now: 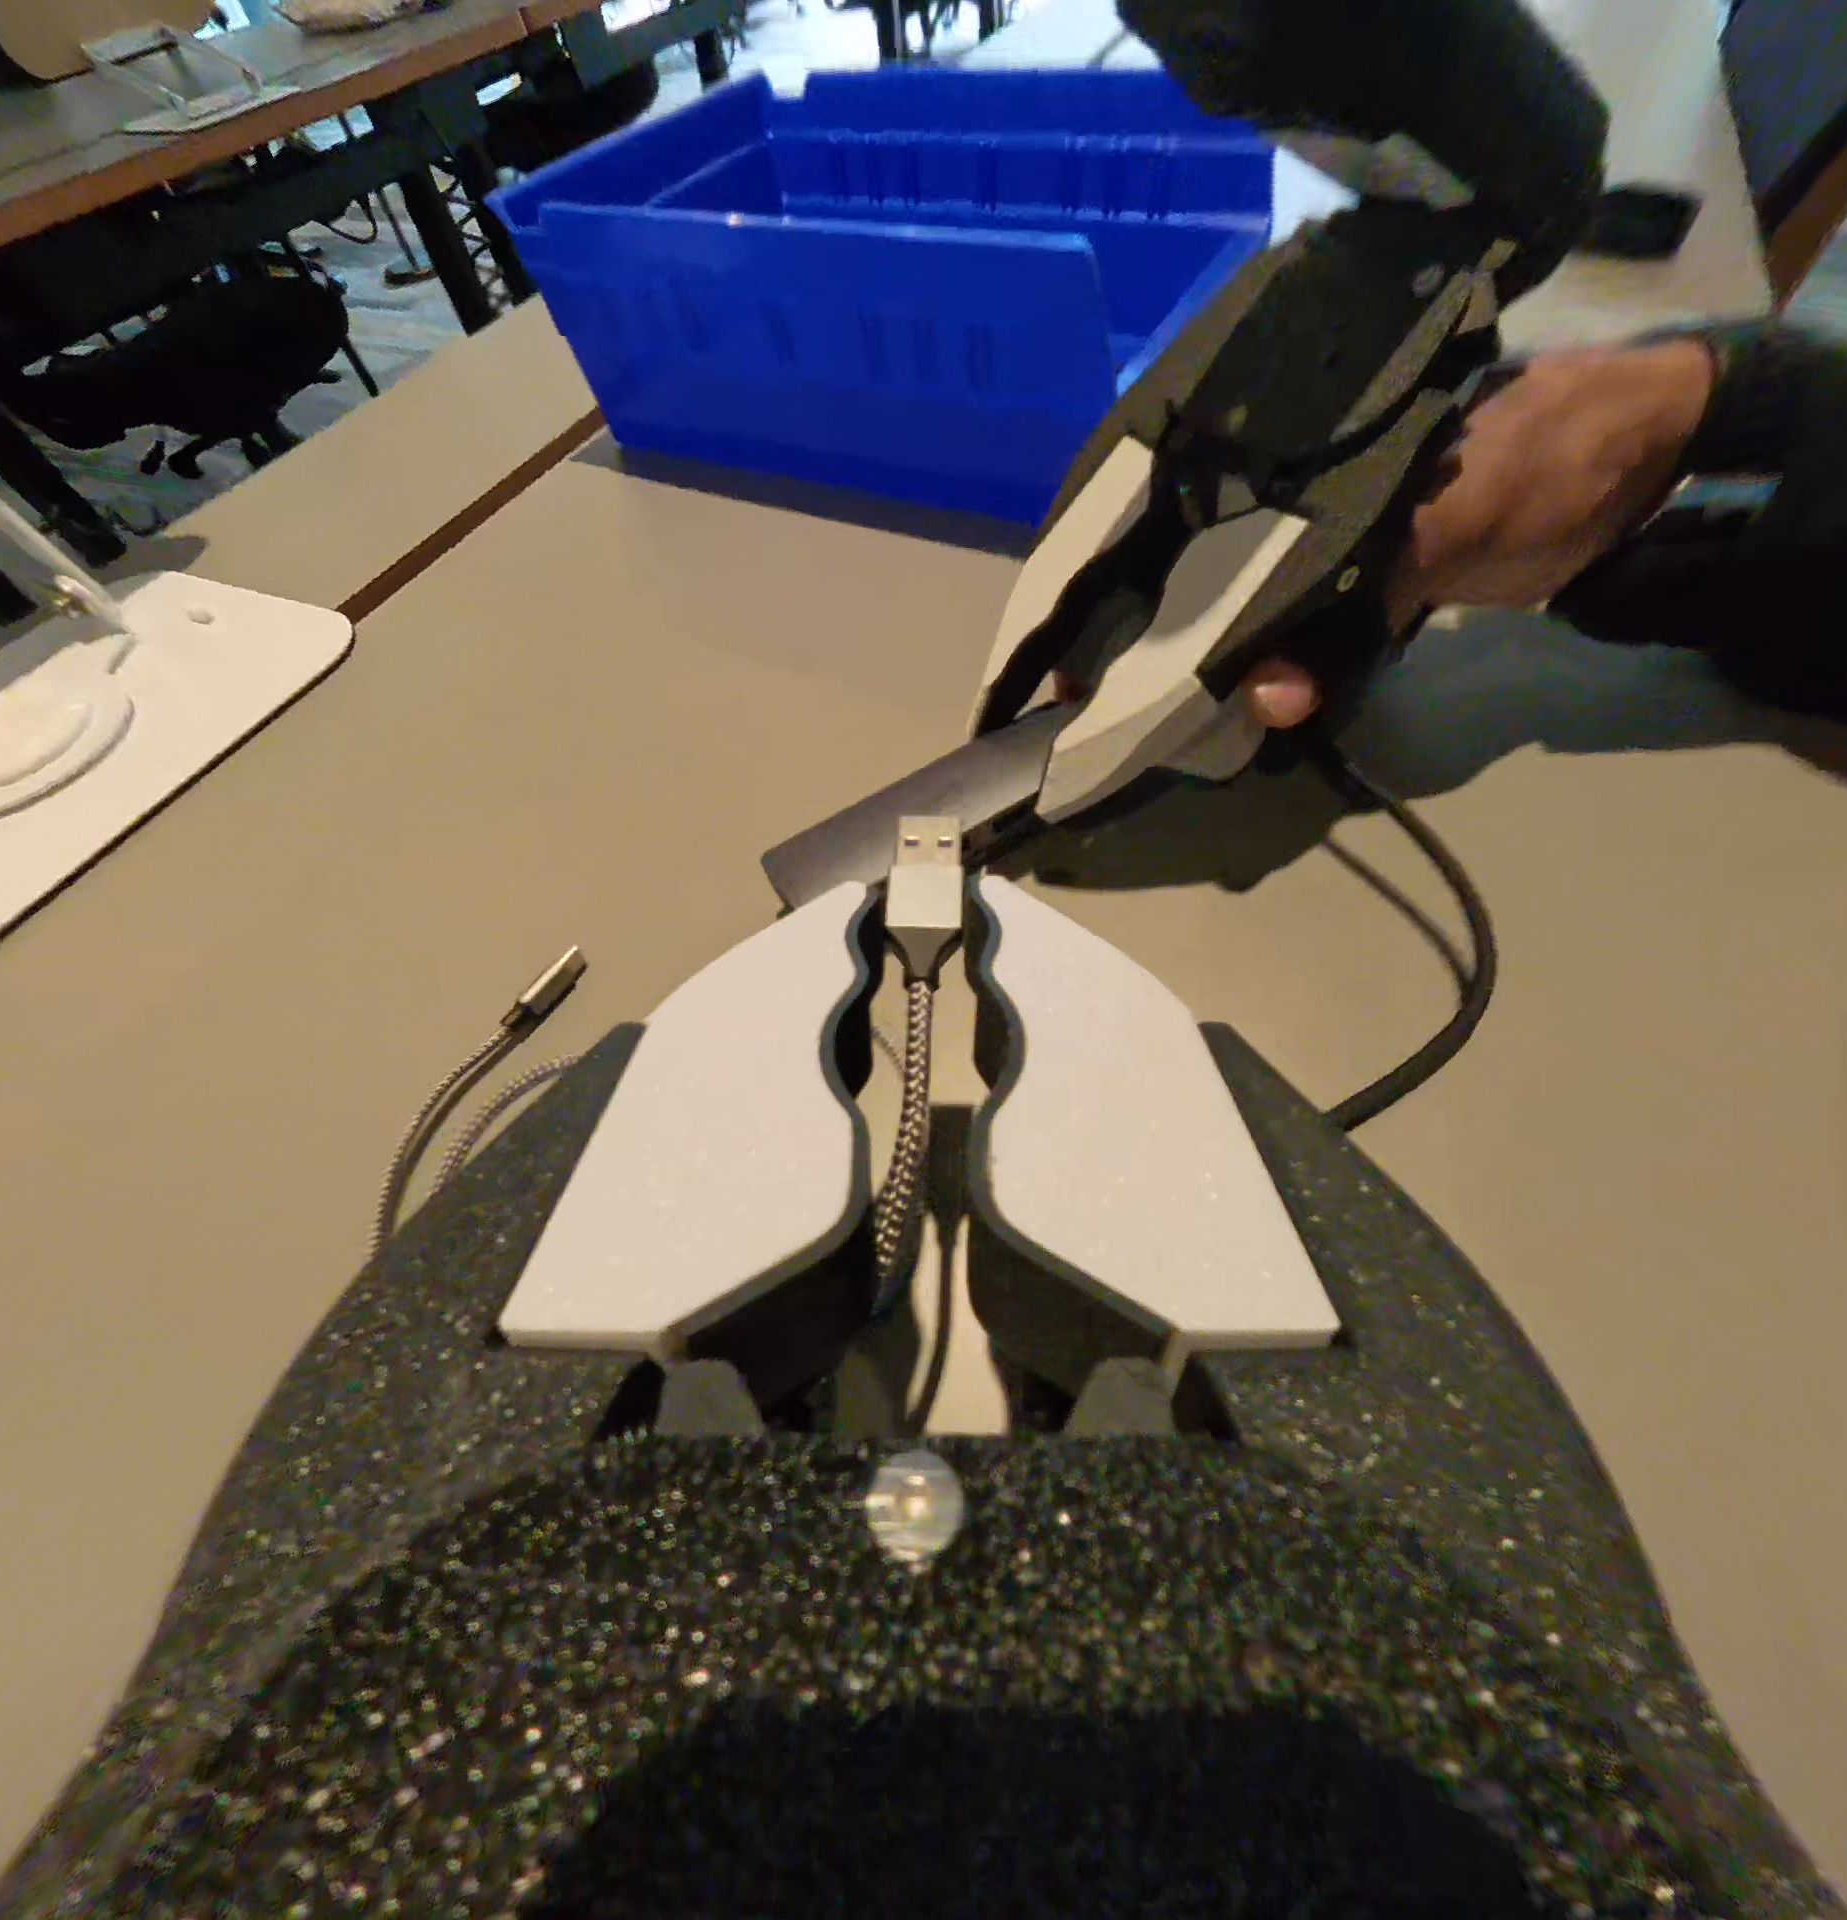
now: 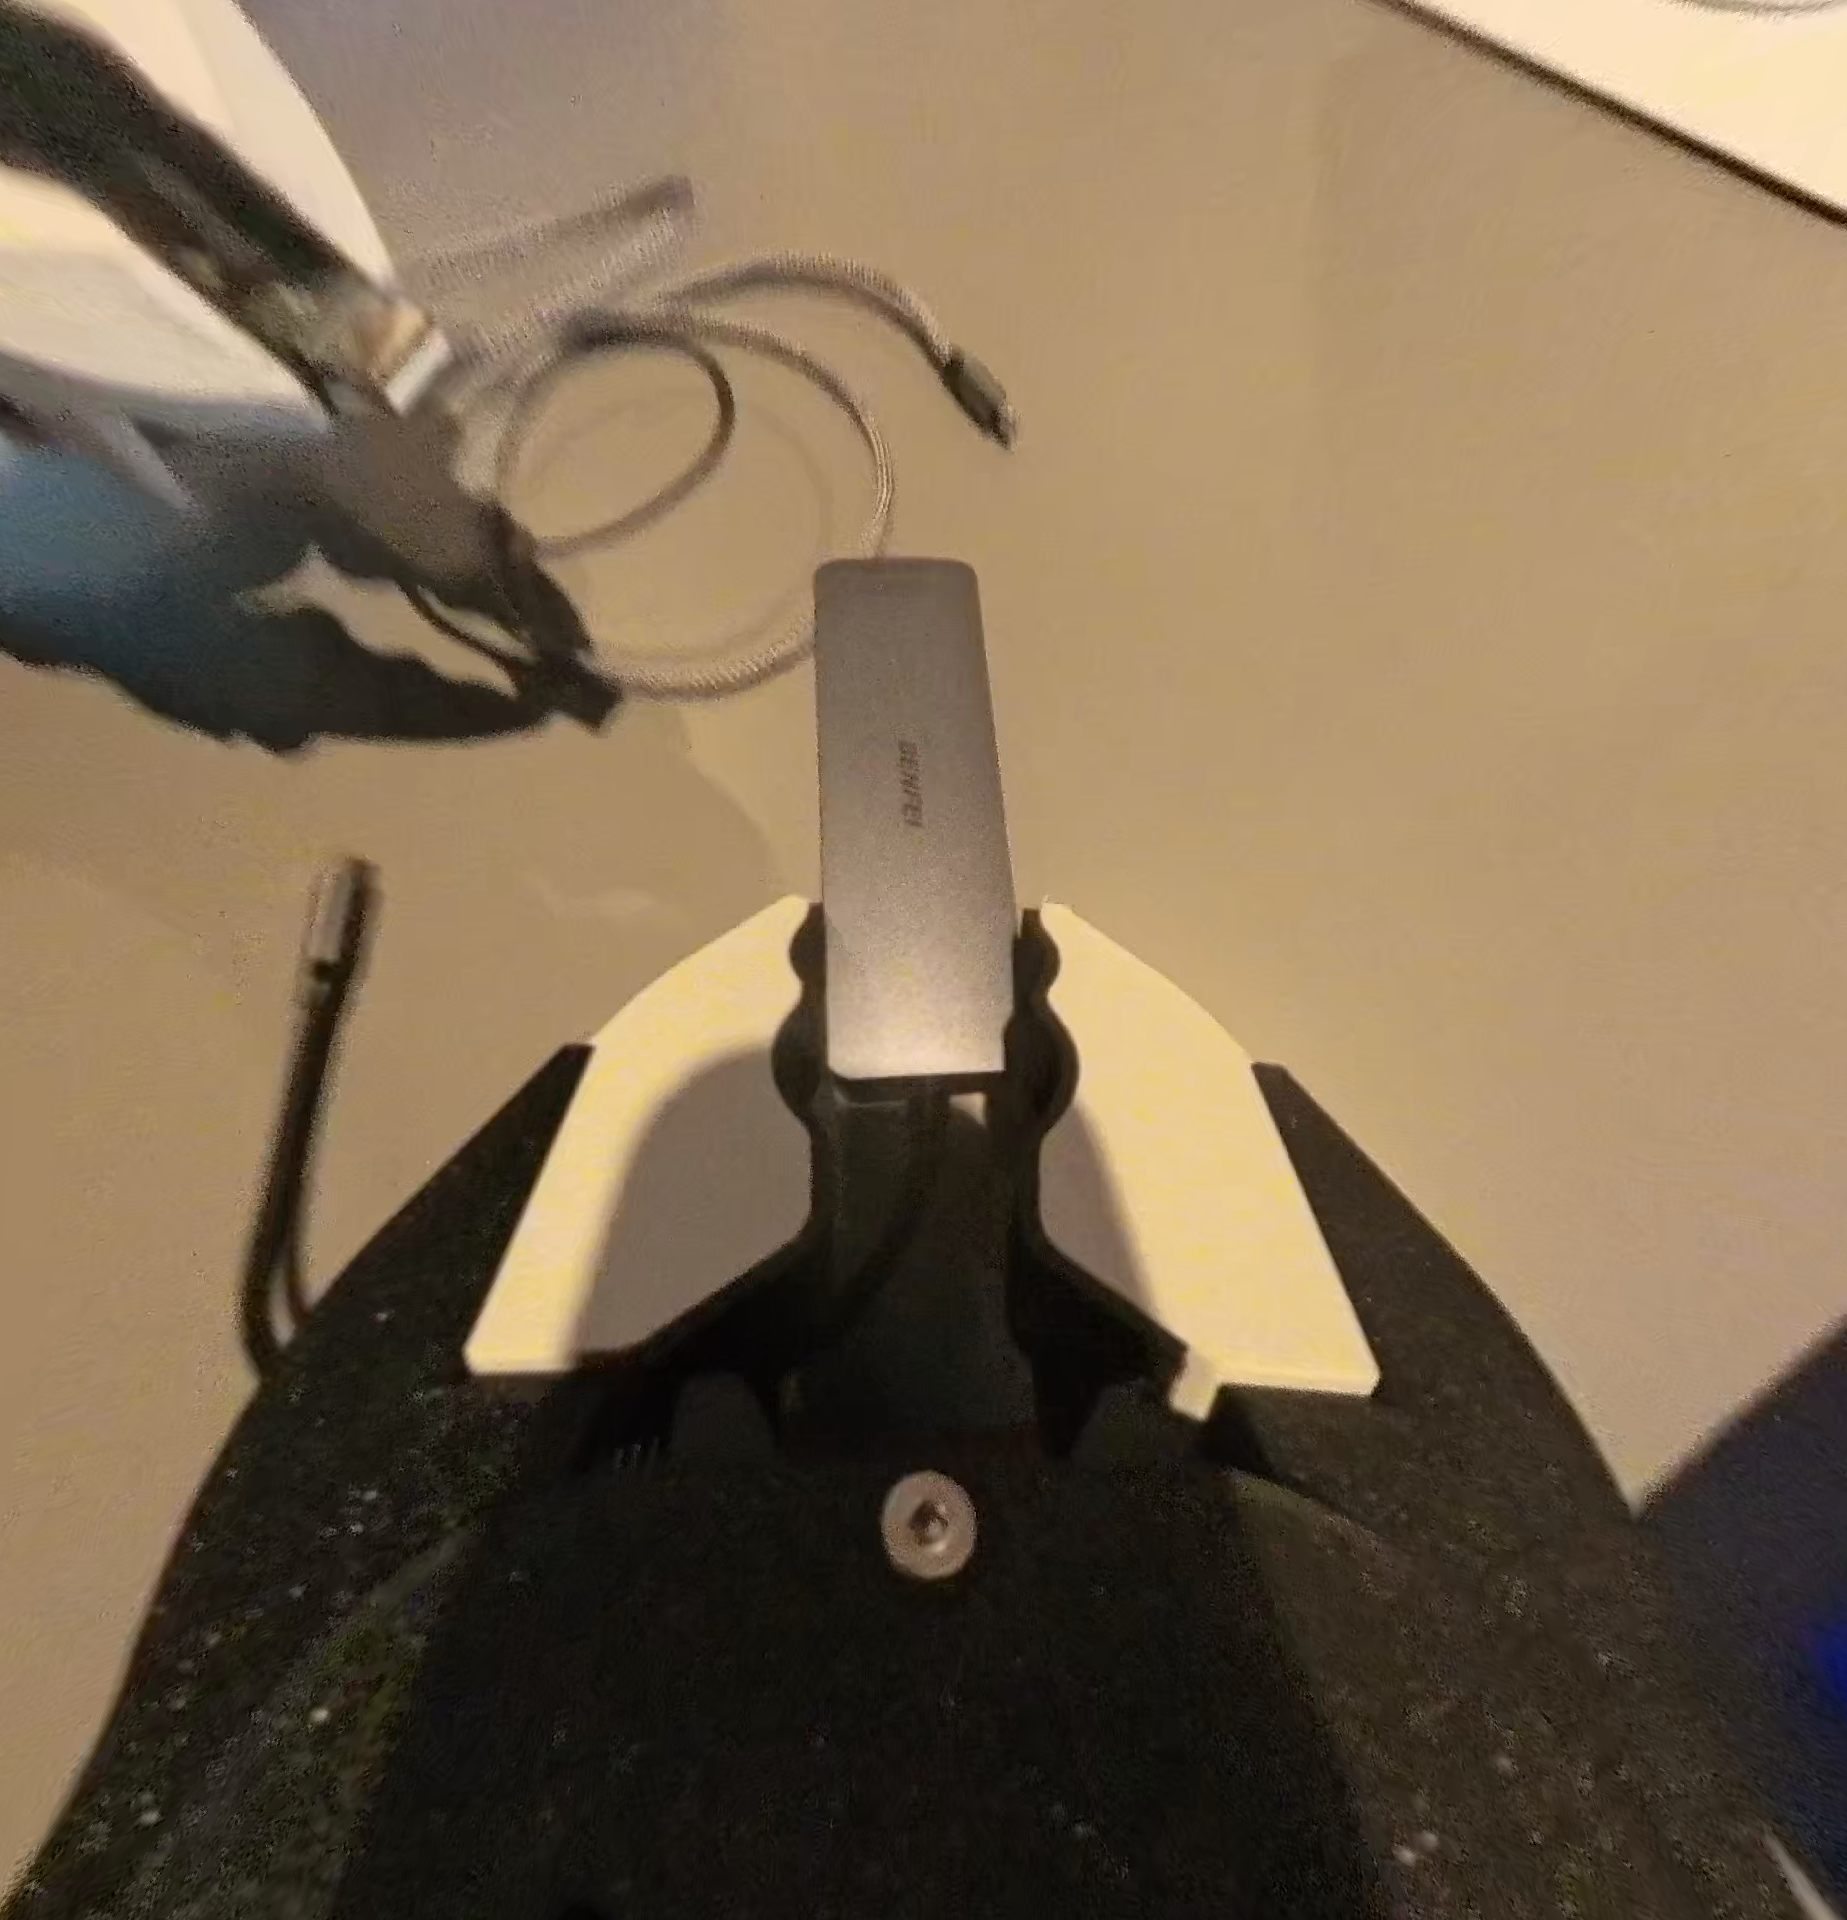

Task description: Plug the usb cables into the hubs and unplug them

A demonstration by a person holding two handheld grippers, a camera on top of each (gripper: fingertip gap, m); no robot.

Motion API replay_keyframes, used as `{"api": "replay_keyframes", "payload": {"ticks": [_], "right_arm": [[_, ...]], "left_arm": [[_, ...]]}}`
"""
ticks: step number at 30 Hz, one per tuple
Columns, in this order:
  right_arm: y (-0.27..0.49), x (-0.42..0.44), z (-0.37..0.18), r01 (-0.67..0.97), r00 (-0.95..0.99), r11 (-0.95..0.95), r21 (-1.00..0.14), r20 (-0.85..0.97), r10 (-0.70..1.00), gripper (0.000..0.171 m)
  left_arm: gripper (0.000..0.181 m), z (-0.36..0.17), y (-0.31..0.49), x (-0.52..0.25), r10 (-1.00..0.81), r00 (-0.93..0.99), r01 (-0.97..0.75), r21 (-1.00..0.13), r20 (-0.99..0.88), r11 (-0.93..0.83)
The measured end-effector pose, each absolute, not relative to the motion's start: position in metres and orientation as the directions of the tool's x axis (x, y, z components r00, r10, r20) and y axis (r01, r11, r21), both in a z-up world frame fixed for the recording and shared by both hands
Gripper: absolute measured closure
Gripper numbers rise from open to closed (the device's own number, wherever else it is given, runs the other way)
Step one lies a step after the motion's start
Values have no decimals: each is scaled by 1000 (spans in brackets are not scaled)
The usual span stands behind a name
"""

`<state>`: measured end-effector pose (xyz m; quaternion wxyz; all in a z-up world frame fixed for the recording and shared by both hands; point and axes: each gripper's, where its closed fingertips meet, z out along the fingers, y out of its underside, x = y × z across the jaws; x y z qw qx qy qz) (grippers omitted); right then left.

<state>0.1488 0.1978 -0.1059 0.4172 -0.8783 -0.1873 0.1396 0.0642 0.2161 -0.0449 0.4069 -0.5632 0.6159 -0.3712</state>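
Left gripper [image 1: 924, 914]: closed on the USB plug [image 1: 927, 868]; the metal tip sticks out past the gripper's ends
Cable [image 1: 903, 1122]: grey and braided, runs back between the 2 fingers; its other small plug [image 1: 550, 982] lies on the worktop [image 1: 483, 831] to the left of the hub
Right gripper [image 2: 924, 935]: closed on the hub [image 2: 908, 831], holding its back part, with the front part sticking out free
Hub: a flat grey bar, held up off the worktop; in the left wrist view it sits just past the plug tip, slanting across it
Hub's own cord [image 1: 1459, 935]: black, loops away to the right of the hub
Blue bin [image 1: 877, 312]: well behind the hub
White mat [image 1: 119, 707]: far left of the hub
Step in hand: I think the plug is about to go into a port on the hub's side
How to do it well: turn the plug so it faces the port straight, not slanted; hold the hub still; push slowly and evenly; stop if it jams, since the plug may be the wrong way up
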Motion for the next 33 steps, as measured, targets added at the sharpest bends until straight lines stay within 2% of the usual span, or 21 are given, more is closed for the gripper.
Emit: {"api": "replay_keyframes", "payload": {"ticks": [2,4,9,16,33], "right_arm": [[193,143,-83,34,848,-521,-853,-251,467,135],[187,142,-64,-155,770,-486,-860,-413,486,135],[178,149,-42,-349,666,-434,-830,-546,508,135],[176,144,-38,-366,655,-418,-831,-549,519,135],[176,139,-42,-302,713,-391,-869,-479,512,135]], "left_arm": [[167,-33,210,65,-999,-52,-335,-942,3,15],[167,-21,204,65,-992,-81,-276,-959,97,-71],[168,-3,194,64,-949,-178,-175,-957,260,-230],[168,1,186,66,-890,-271,-128,-931,365,-343],[168,31,165,52,-750,-525,-18,-887,402,-462]]}}
